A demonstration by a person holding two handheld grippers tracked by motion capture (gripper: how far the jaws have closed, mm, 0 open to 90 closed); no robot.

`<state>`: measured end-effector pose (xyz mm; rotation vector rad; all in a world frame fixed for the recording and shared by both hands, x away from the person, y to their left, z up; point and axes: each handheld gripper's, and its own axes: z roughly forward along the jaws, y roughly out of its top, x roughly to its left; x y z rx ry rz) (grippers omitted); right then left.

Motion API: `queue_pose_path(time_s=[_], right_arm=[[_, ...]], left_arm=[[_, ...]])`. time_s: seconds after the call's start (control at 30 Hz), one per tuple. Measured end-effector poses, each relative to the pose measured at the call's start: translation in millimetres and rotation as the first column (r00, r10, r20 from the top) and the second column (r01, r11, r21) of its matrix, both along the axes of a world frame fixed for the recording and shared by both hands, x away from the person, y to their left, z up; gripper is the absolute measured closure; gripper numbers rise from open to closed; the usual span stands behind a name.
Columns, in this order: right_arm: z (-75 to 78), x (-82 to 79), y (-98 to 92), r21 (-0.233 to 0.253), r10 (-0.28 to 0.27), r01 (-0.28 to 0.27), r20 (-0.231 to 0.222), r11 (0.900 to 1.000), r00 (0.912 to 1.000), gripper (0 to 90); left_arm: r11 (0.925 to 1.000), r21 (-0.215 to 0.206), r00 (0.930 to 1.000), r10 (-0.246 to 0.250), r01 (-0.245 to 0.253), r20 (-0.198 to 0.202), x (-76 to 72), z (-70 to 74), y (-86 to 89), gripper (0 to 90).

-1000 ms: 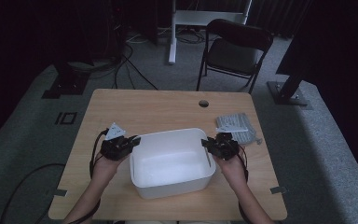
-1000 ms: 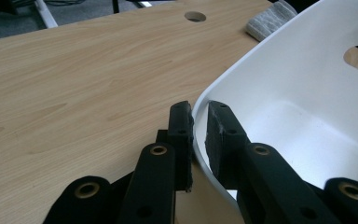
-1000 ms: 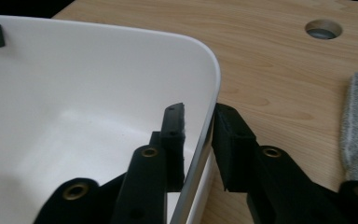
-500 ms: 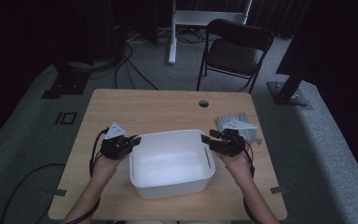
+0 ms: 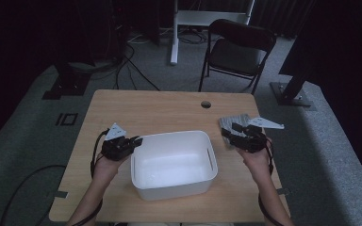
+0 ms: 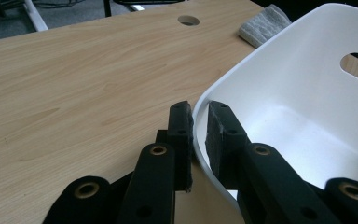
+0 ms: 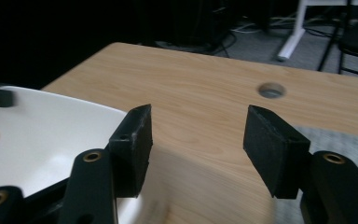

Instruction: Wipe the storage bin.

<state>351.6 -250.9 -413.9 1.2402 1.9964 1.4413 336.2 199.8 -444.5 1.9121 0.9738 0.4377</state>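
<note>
The white tub [image 5: 173, 164] stands near the front middle of the counter [image 5: 155, 110], with its long axis running from 9 o'clock to 3 o'clock in the high view. The left claw [image 5: 136, 140] is at the tub's upper left corner, and in the left gripper view its two jaws are pressed onto the thin white rim [image 6: 198, 135], one pad outside the wall and one inside. So the left claw is pinching the tub.

The right claw [image 5: 230, 130] is spread wide and holds nothing. It hangs just beyond the right end of the tub, apart from it. The folded grey cloth [image 5: 232, 126] lies on the counter directly under and behind this claw, toward 1 o'clock from the tub. In the right gripper view, the cloth [image 7: 349, 144] shows at 3 o'clock beside the right jaw, and the tub wall [image 7: 51, 126] lies at 9 o'clock.

I judge the right hand is much nearer to the cloth, so the next move probably depends on lowering that claw onto it.
</note>
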Motion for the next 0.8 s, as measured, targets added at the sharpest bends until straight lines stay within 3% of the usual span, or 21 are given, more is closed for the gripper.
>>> queue_pose_path(time_s=[0.17, 0.33, 0.4, 0.53, 0.63, 0.8], right_arm=[[-15.3, 8.1, -22.0, -0.008, -0.065, 0.065, -0.023, 0.998, 0.9976, 40.0], [-30.5, 14.4, -36.7, -0.013, -0.118, 0.118, -0.076, 0.993, 0.9901, 40.5], [-34.5, 14.4, -39.9, -0.008, -0.124, 0.124, -0.086, 0.992, 0.9885, 40.7], [-38.6, 13.9, -43.2, -0.014, -0.131, 0.131, -0.093, 0.991, 0.987, 40.7], [-40.9, 14.4, -44.9, -0.014, -0.136, 0.135, -0.094, 0.991, 0.9863, 40.5], [-45.9, 18.1, -45.1, -0.021, -0.141, 0.14, -0.101, 0.99, 0.9849, 40.3]], left_arm=[[0.9999, -0.015, 1.0, 0.002, -0.002, -0.002, 0.1, -0.6, 0.7, 79.7], [0.9996, -0.03, 0.9998, 0.003, -0.003, -0.019, 1.3, -0.7, 2.0, 79.1], [0.9993, -0.034, 0.9998, 0.012, -0.013, -0.017, 0.4, -0.5, 2.6, 77.1], [0.9982, -0.056, 0.9987, 0.02, -0.023, -0.048, -1.7, 0.4, 9.4, 61.1], [0.9993, -0.033, 0.9982, 0.017, -0.019, -0.057, -6.6, 1.0, 9.7, 53.8], [0.9993, -0.031, 0.998, 0.02, -0.022, -0.06, -10.0, -1.0, 7.3, 56.6]])
